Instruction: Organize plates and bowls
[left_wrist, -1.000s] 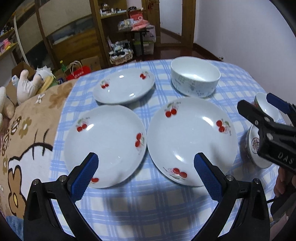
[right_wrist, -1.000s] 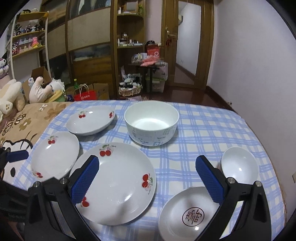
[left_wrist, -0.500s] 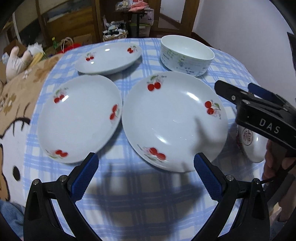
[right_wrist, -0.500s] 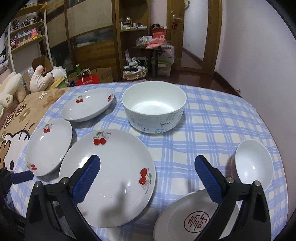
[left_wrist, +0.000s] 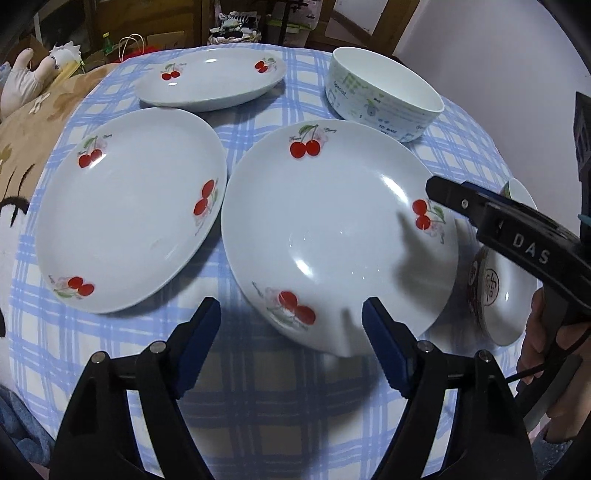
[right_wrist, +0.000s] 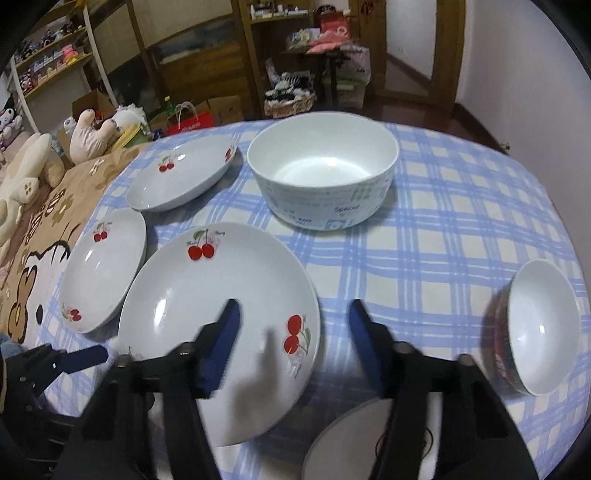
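Large cherry plate (left_wrist: 332, 236) at the middle of the blue checked tablecloth (left_wrist: 258, 406). Left gripper (left_wrist: 291, 343) over its near rim, jaws just narrowed, part open, gripping nothing. Right gripper (right_wrist: 291, 347) over its right rim, jaws likewise just narrowed, half open, empty. Deep white bowl (right_wrist: 321, 170) behind the plate; second cherry plate (left_wrist: 125, 229) just left of it.
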